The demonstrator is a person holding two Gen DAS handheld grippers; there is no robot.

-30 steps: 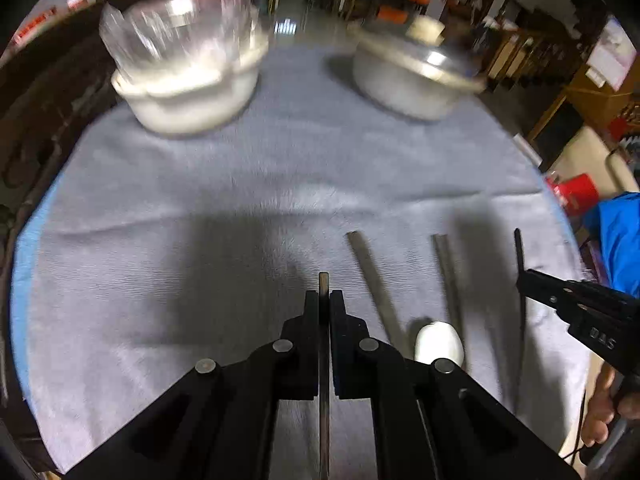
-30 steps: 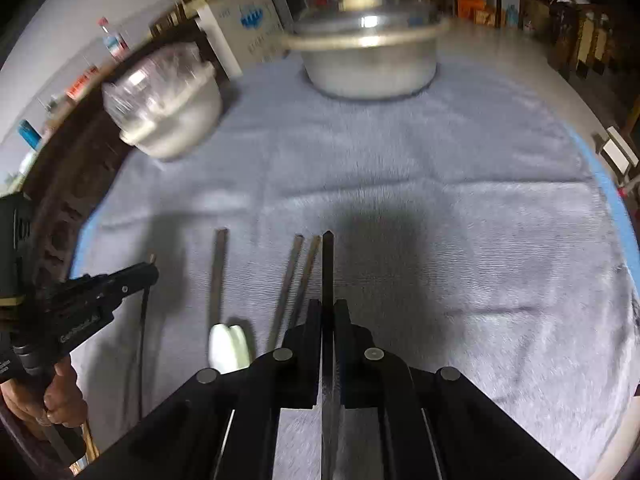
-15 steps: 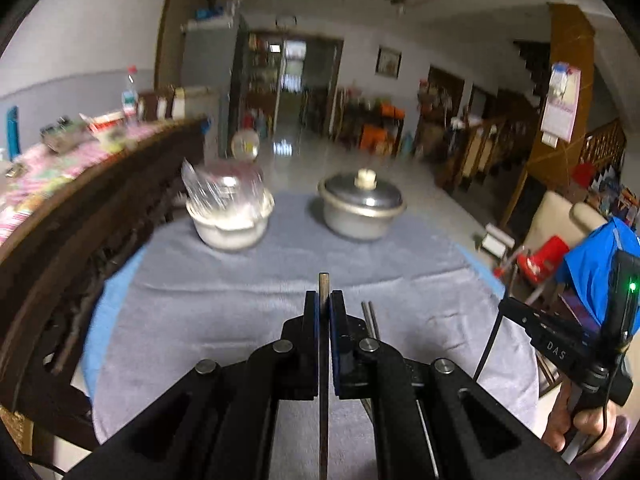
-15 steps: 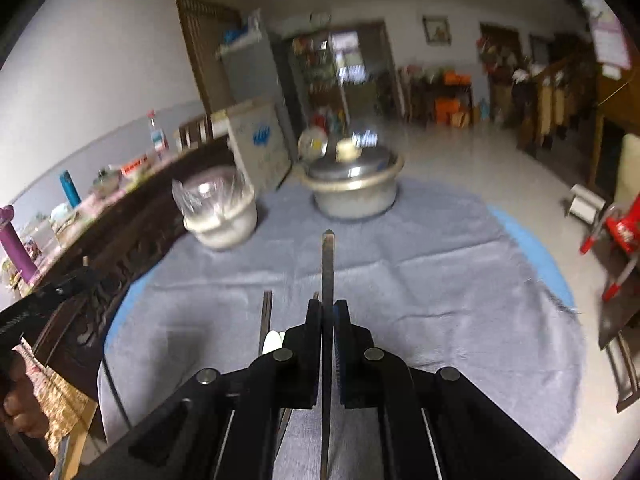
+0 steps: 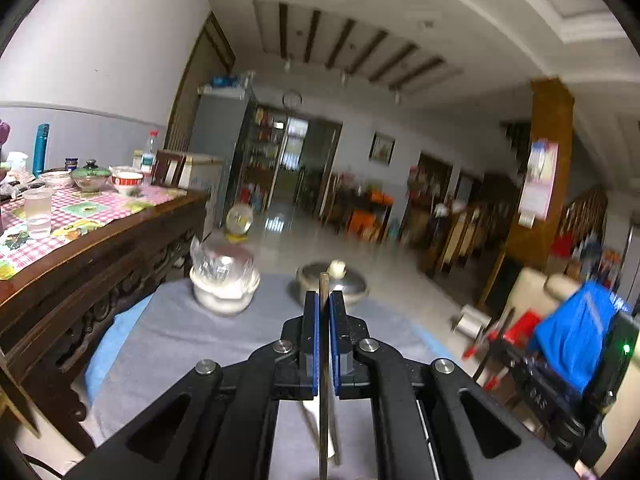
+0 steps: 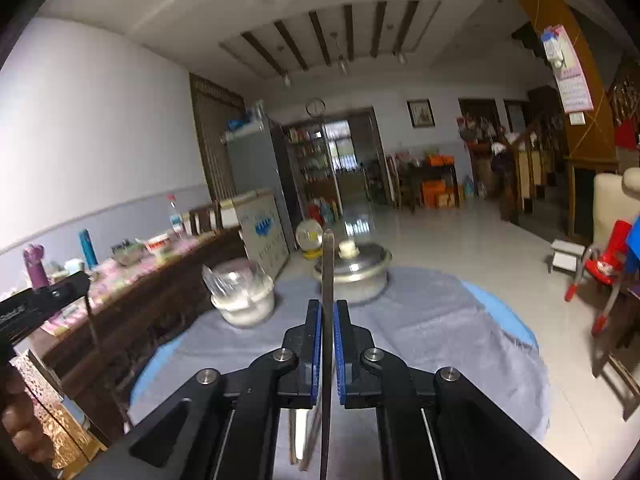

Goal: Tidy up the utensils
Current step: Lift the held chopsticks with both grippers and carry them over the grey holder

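In the left wrist view the left tongs (image 5: pixel 323 312) are clamped on a thin dark chopstick (image 5: pixel 323 400), which runs between the blue pads and points toward the lidded metal pot (image 5: pixel 334 284); the covered white bowl (image 5: pixel 224 286) stands to its left on the grey cloth of the counter (image 5: pixel 168 340). In the right wrist view the right tongs (image 6: pixel 328 320) are clamped on a second chopstick (image 6: pixel 328 272), held above the counter (image 6: pixel 440 320), with more utensils lying on the cloth (image 6: pixel 306 440) below. The step seems to be carrying; next each stick needs a place to be laid, aligned together
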